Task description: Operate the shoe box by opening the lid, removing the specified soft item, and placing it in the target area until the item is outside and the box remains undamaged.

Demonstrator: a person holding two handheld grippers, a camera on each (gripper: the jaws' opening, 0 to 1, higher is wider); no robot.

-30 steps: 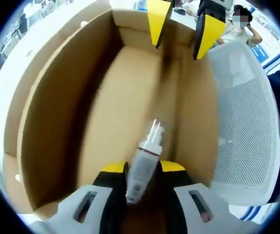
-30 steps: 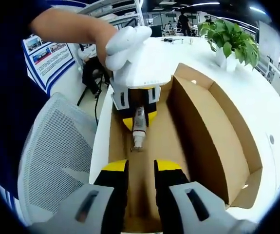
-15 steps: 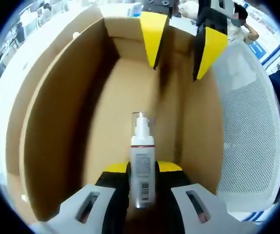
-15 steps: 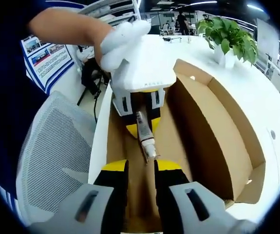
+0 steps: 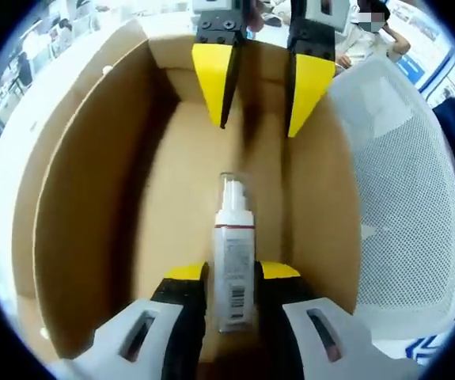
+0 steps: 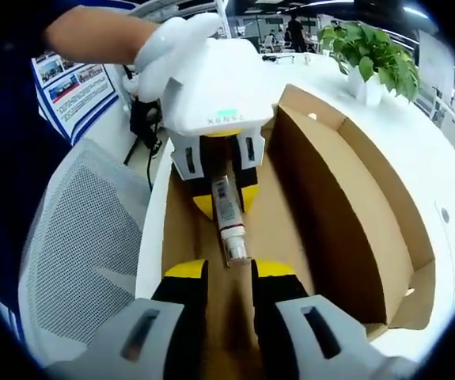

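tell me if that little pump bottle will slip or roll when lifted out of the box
The bottle looks like smooth hard plastic, so it may slip. Being round, it would probably roll if dropped in the cardboard box. The left gripper holds its body, which seems steady.

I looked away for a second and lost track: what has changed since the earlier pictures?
The left gripper, shut on the bottle, straightened it from tilted to in line with its jaws and carried it toward the right gripper, whose jaws stay apart and empty. The cardboard box stays open.
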